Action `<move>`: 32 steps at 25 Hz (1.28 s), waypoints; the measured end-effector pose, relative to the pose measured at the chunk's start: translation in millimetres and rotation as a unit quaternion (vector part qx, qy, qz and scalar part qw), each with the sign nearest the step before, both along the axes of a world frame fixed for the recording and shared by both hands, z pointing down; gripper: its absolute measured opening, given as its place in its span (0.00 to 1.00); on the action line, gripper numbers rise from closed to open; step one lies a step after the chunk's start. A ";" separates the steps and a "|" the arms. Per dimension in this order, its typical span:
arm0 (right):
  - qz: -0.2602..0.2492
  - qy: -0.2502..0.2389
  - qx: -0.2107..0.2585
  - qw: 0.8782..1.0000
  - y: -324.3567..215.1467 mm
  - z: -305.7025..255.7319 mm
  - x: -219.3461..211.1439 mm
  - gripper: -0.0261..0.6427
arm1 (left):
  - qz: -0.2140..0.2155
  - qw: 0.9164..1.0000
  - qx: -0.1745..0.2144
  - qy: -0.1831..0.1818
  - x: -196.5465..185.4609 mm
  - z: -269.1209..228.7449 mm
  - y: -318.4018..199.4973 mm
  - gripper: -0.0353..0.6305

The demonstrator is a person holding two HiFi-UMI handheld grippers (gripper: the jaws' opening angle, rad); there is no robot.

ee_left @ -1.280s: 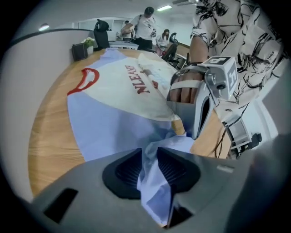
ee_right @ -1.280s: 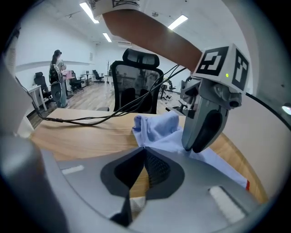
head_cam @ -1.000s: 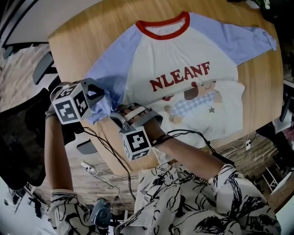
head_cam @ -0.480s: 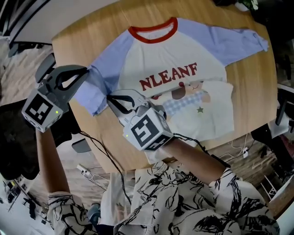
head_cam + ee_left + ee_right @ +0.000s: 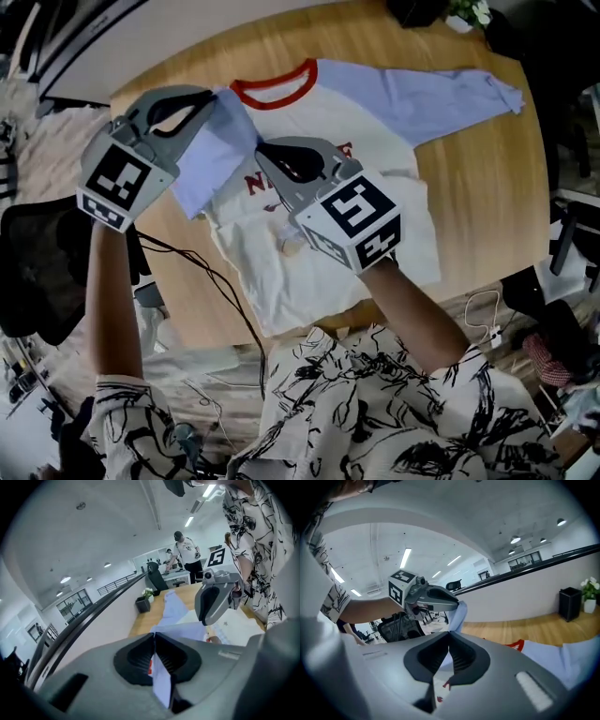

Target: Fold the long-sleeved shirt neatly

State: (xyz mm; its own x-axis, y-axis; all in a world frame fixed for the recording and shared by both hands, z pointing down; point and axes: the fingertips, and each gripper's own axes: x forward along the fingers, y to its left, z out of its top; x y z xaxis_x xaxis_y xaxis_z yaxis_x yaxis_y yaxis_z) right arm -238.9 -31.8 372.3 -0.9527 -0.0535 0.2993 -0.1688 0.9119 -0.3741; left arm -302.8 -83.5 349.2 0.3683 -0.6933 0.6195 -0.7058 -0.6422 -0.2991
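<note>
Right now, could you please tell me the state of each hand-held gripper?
Left hand-held gripper: closed on the blue sleeve.
Right hand-held gripper: closed on the shirt's white body.

Bright overhead strip lighting; strong fisheye bending, dark vignetted corners; near gripper bodies blurred.

Soft matt cloth shirt point(image 5: 380, 117), smooth wooden table point(image 5: 487, 211), matt plastic left hand-held gripper point(image 5: 212, 96), right hand-held gripper point(image 5: 264, 148)

The shirt point(image 5: 281, 281) lies on the table point(image 5: 487, 206), one sleeve reaching toward the table's far right corner. Over the table's left part, the left gripper point(image 5: 216, 98) and the right gripper point(image 5: 265, 152) each pinch the shirt, side by side. A potted plant point(image 5: 464, 11) stands at the table's far edge, and a chair point(image 5: 37, 272) sits off its left edge.
</note>
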 end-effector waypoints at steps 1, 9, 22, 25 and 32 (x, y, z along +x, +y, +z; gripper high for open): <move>0.003 0.000 -0.001 1.000 -8.1 -4.3 8.5 0.06 | 0.004 1.000 0.000 -0.001 10.0 -4.7 -9.3 0.08; 0.045 0.044 -0.020 0.998 -58.7 18.5 80.0 0.06 | 0.058 0.998 -0.035 0.006 89.4 20.3 -68.8 0.08; 0.095 0.158 -0.097 0.978 -94.5 129.5 147.4 0.06 | 0.101 0.987 -0.119 0.042 165.2 139.9 -117.0 0.08; 0.104 0.197 -0.101 0.970 -101.2 163.6 156.1 0.06 | 0.106 0.985 -0.132 0.019 172.3 176.0 -121.5 0.08; 0.127 0.242 -0.110 0.956 -115.8 205.3 165.1 0.06 | 0.089 0.989 -0.113 -0.024 191.1 222.9 -142.7 0.08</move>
State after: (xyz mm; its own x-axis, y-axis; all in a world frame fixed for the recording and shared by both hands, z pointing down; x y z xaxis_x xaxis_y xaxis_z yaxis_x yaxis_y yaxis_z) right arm -73.8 -147.6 577.6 -0.6648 -0.1504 0.7317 -0.5763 0.7265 -0.3743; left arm -111.6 -226.2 572.1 0.4391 -0.4609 0.7712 -0.5633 -0.8100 -0.1634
